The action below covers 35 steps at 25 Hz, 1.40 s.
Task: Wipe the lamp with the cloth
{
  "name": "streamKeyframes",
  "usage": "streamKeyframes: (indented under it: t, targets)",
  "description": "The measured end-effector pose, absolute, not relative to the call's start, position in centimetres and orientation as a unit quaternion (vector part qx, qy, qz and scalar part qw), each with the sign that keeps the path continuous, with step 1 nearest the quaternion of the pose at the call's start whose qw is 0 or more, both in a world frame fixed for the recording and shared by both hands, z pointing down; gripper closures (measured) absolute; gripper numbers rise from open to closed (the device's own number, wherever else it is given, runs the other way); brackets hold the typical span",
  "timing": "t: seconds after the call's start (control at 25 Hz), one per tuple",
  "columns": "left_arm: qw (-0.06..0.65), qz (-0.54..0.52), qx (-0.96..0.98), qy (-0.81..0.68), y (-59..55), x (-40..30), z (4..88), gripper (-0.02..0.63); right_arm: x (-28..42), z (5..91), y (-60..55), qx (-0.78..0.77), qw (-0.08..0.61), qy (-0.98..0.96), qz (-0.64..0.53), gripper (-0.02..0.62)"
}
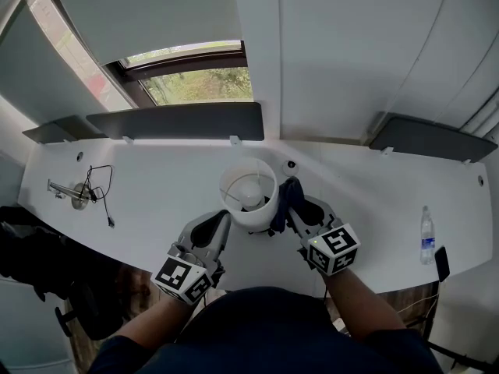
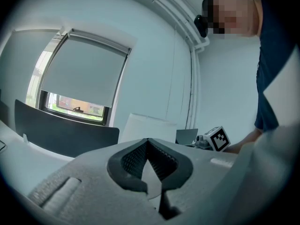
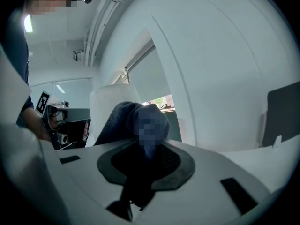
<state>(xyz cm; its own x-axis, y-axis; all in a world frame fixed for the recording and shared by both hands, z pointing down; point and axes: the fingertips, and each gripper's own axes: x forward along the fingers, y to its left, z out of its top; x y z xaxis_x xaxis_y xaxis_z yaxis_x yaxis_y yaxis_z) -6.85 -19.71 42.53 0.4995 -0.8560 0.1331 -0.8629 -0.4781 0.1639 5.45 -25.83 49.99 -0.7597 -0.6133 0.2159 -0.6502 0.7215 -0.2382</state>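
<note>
Lamp [image 1: 251, 209] white-shaded, dark cloth [image 1: 289, 191] seemingly alongside

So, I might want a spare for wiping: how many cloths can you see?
1: the dark cloth, clamped in the right gripper at the lamp shade's right side. I see no other, though the person's body hides the desk's near edge.

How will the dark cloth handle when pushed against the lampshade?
Probably floppy: the cloth bunches in soft folds above the right gripper, whose jaws pinch it. Likely light, and it should give against the lamp rather than shove it.
</note>
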Motion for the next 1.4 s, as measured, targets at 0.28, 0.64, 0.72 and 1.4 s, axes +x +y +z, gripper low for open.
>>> streamKeyframes:
  t: [0.28, 0.64, 0.72, 1.4]
  targets:
    - [0.112, 0.007, 0.858, -0.502, -19.7, -6.8, 42.4, 0.603, 5.1, 46.3, -27.0, 0.329, 0.044, -0.936, 0.120, 0.508]
    - [0.113, 0.003, 0.859, -0.499, -19.5, -6.9, 42.7, 0.603, 4.2, 42.4, -29.0, 0.325, 0.023, -0.941, 0.091, 0.508]
    - [0.109, 0.000, 0.860, -0.498, -19.5, -7.0, 42.6, 0.603, 3.9, 41.3, -29.6, 0.323, 0.016, -0.943, 0.080, 0.508]
    - [0.118, 0.016, 0.852, -0.510, -19.5, -6.9, 42.9, 0.603, 3.0, 48.3, -33.5, 0.335, 0.044, -0.933, 0.121, 0.508]
